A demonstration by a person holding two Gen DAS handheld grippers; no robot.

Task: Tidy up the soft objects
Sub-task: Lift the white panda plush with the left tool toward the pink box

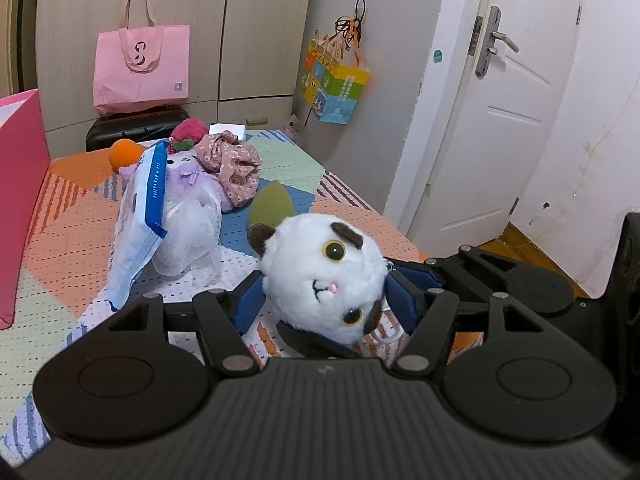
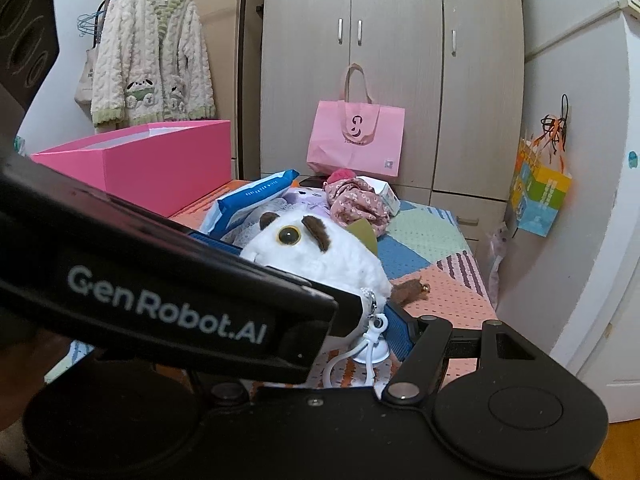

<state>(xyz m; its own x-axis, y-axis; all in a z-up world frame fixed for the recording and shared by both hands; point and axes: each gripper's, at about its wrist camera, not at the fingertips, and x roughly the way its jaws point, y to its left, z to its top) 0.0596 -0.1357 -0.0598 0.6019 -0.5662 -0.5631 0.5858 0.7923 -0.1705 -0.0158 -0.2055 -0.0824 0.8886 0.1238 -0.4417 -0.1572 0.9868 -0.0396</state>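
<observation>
right now the left gripper (image 1: 324, 292) is clamped on the cat plush (image 1: 320, 276); the right gripper (image 2: 384, 320) is beside it with its grip unclear, and the pink box (image 2: 160, 160) sits off to the left.

In the right wrist view we lose the right gripper's (image 2: 316, 312) left finger behind the left gripper's (image 2: 168, 296) black body, which also covers the cat plush's (image 2: 320, 256) lower face. The pink box (image 1: 18, 200) is cut by the left wrist view's edge. Print on the wipes pack (image 1: 140, 216) is too small to read.
</observation>
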